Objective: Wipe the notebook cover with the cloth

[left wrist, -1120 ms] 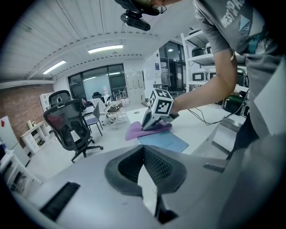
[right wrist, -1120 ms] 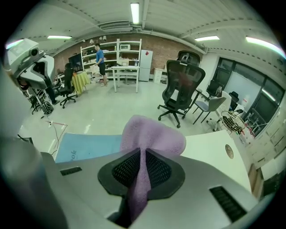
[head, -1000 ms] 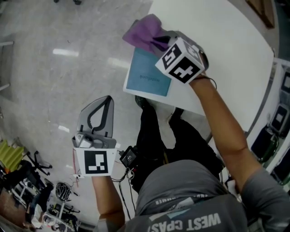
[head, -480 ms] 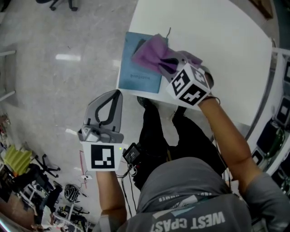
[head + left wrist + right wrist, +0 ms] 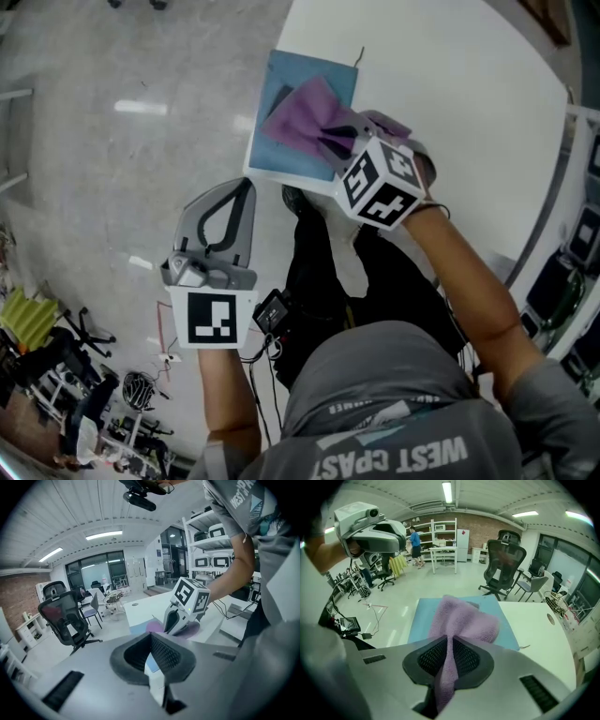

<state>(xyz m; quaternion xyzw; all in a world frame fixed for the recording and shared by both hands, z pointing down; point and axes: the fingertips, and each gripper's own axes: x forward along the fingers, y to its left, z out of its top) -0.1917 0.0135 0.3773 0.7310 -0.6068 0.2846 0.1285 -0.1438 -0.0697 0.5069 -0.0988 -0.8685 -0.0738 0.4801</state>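
**Right tool** (image 5: pixel 336 142): the jaws are closed narrow on the purple cloth (image 5: pixel 302 117). In the right gripper view, a gathered fold of the cloth (image 5: pixel 461 618) is pinched between the pads of the right tool (image 5: pixel 449 641). The fold's tail hangs towards 6 o'clock, and the free part is spread out at 12 o'clock of the jaws. The tool is pointed steeply down.

**Cloth:** it is laid on the cover of the blue notebook (image 5: pixel 274 155) and touches it. In the head view it is fanned from the tool towards 10 o'clock. About the middle and right part of the cover is hidden beneath it.

**Notebook:** it lies flat and closed on the white worktop (image 5: pixel 450 84), at the corner nearest the person, with its left side along the worktop's edge. Whether it overhangs that edge cannot be told. In the right gripper view, the bare cover (image 5: pixel 421 618) is seen at 9 o'clock of the cloth, and the worktop (image 5: pixel 536 620) at 3 o'clock.

**Left tool** (image 5: pixel 242 192): the jaws are closed together and nothing is held between them, as confirmed in the left gripper view (image 5: pixel 151 637). The tool is held clear of the worktop, above the grey floor (image 5: pixel 112 141), at about 7 o'clock of the notebook and near its closest corner. No contact with the notebook is seen.

**Surroundings:** a black office chair (image 5: pixel 502 562) stands on the floor beyond the notebook.
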